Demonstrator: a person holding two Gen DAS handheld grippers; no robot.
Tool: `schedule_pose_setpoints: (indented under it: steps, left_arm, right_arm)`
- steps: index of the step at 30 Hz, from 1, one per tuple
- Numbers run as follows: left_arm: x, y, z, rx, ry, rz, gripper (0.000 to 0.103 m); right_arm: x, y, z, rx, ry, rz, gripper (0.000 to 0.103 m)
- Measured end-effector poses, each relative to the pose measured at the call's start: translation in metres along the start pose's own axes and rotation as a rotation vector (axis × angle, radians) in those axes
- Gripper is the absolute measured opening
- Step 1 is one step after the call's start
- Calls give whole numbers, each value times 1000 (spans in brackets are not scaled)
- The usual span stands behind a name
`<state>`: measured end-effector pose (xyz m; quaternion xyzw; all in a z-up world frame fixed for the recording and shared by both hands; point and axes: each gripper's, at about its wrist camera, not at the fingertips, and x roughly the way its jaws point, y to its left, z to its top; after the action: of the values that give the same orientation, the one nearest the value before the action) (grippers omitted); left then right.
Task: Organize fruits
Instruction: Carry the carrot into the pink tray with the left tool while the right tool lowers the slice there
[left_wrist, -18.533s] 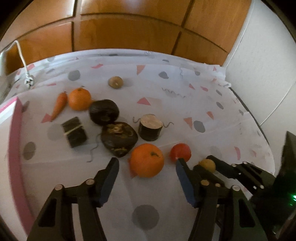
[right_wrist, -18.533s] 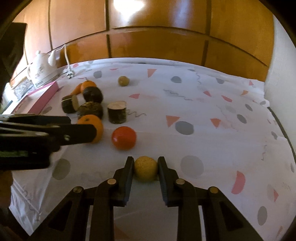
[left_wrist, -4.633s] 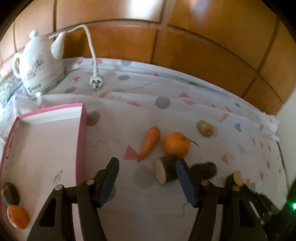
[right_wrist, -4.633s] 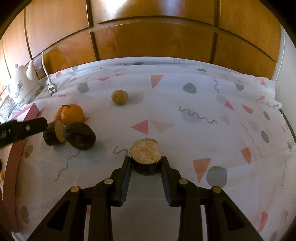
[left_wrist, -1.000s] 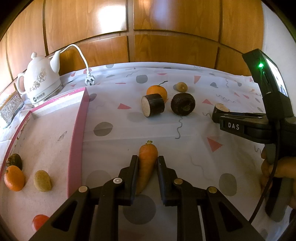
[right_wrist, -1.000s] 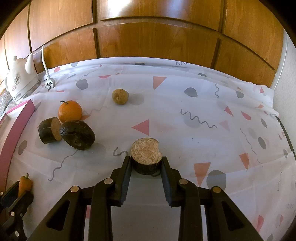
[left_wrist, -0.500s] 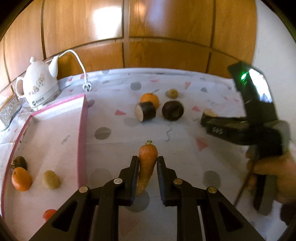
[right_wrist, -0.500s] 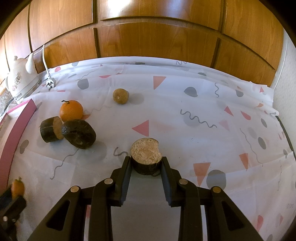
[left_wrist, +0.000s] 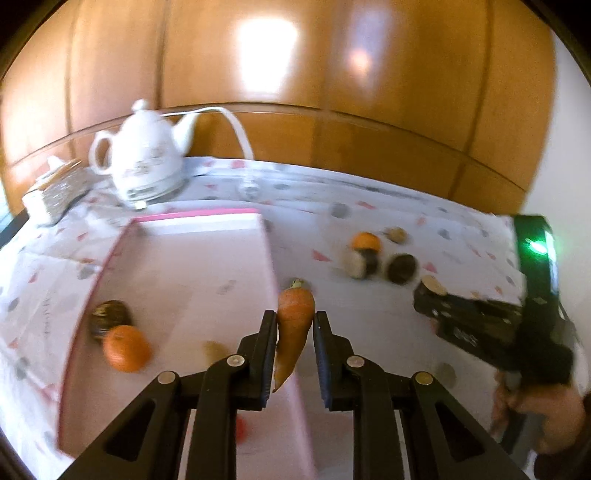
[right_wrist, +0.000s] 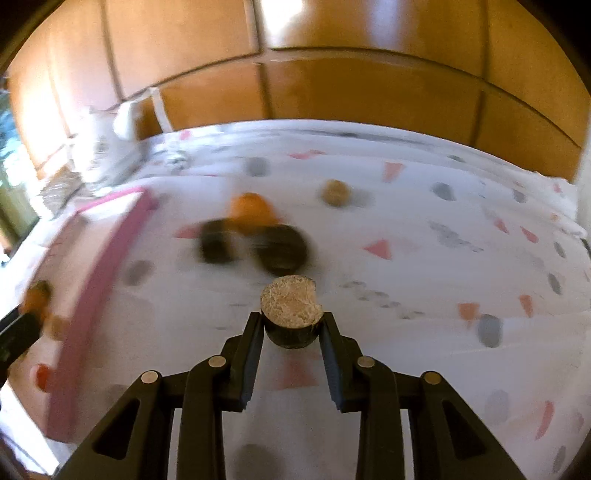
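Observation:
My left gripper (left_wrist: 294, 325) is shut on an orange carrot (left_wrist: 293, 325) and holds it in the air over the right rim of the pink tray (left_wrist: 271, 273). In the tray lie an orange (left_wrist: 125, 348), a dark fruit (left_wrist: 110, 315), a small tan fruit (left_wrist: 214, 349) and a red one (left_wrist: 242, 430). My right gripper (right_wrist: 290, 328) is shut on a dark round piece with a pale cut top (right_wrist: 290, 301), held above the cloth. It shows at the right in the left wrist view (left_wrist: 476, 317).
An orange (right_wrist: 251, 210), two dark round pieces (right_wrist: 282, 249) and a small brown fruit (right_wrist: 334, 192) lie on the patterned tablecloth. A white kettle (left_wrist: 146, 170) with its cord and a box (left_wrist: 55, 192) stand behind the tray. Wood panels back the table.
My left gripper has carried the carrot up and left, over the tray's right rim. My right gripper has lifted the dark piece and moved left toward the tray.

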<state>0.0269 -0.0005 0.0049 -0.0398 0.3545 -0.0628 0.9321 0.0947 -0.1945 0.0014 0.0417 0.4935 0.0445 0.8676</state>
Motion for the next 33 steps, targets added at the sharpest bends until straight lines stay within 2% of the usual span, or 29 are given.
schedule_pose_setpoints:
  steps: [6,10,17,20,23,25,33]
  left_arm:
    - [-7,45,-2,-80,-18,113,20]
    - [-7,65,-8,-126,-2,148,20]
    - [-8,87,-14,-174,6,190,20]
    - [-7,89,-15,-190,13,189,23]
    - [-8,93,-16,-208,11,197,36]
    - [-9,94,-17,-216,11,201,36]
    - [-10,88,-16,-204,11,188,36]
  right_arm:
    - [-10,56,13,-87,-18,160,31]
    - [-9,92,20,-135,-7,254,31]
    - [4,142,30,-208,7,314,31]
    - [8,152,33,-216,11,324,31]
    - [10,157,32,-204,22,346,34]
    - [7,155,30,-191,16,357,37]
    - [-1,127,20,-116,-2,314,37]
